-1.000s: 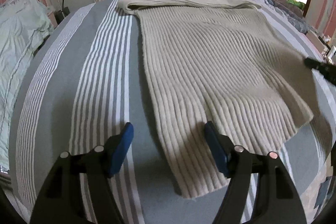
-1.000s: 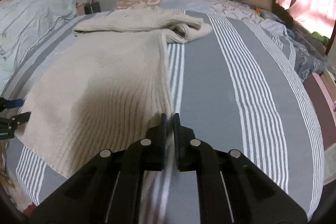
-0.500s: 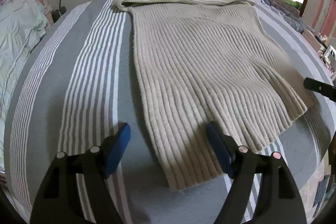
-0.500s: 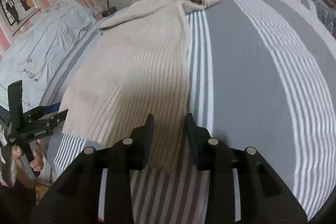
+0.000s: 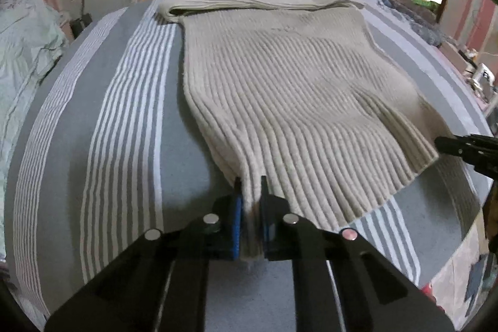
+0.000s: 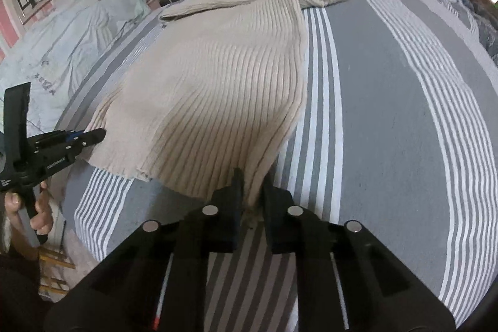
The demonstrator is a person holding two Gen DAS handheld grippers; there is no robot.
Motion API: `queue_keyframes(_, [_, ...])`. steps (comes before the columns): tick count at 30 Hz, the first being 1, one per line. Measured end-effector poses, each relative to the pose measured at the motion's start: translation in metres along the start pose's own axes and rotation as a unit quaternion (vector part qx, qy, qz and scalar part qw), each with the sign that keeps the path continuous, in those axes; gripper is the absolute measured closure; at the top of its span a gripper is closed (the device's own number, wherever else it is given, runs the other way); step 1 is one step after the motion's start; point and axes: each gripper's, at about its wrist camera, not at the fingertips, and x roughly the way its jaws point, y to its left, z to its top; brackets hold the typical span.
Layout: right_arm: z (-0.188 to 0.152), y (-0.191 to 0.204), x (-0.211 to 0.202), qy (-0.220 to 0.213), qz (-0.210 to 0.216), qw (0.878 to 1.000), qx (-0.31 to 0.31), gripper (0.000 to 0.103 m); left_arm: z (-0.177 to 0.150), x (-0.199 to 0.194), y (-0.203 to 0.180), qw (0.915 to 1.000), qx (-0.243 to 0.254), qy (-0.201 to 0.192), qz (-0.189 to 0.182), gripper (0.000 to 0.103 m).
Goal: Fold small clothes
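Sweater [image 5: 280, 89], cream and ribbed, lay flat on the striped bed cover [image 5: 124, 120]. Each claw pinched a hem corner near the cover's front edge: left gripper [image 5: 249, 189] and right gripper [image 6: 252, 179], fingers pressed together on the knit.

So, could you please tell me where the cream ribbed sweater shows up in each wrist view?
Left wrist: the cream ribbed sweater fills the centre, its near hem corner in the jaws.
Right wrist: it lies centre-left, running to the jaws at bottom centre.
Shared landmark: the grey striped bedspread under it.
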Motion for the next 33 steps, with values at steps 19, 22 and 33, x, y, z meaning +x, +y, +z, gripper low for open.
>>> queue_keyframes(19, [0.040, 0.005, -0.025, -0.112, -0.061, 0.992, -0.024, 0.094, 0.030, -0.004, 0.038, 0.9966, -0.069, -0.042, 0.017, 0.094])
queue_keyframes(22, [0.045, 0.000, -0.024, -0.114, -0.058, 0.992, -0.019, 0.094, 0.022, -0.003, 0.042, 0.9970, -0.064, -0.037, 0.021, 0.094])
queue_keyframes(33, [0.059, -0.008, -0.024, -0.127, -0.045, 0.991, -0.013, 0.094, 0.031, -0.020, 0.045, 0.9959, -0.050, -0.074, 0.015, 0.095])
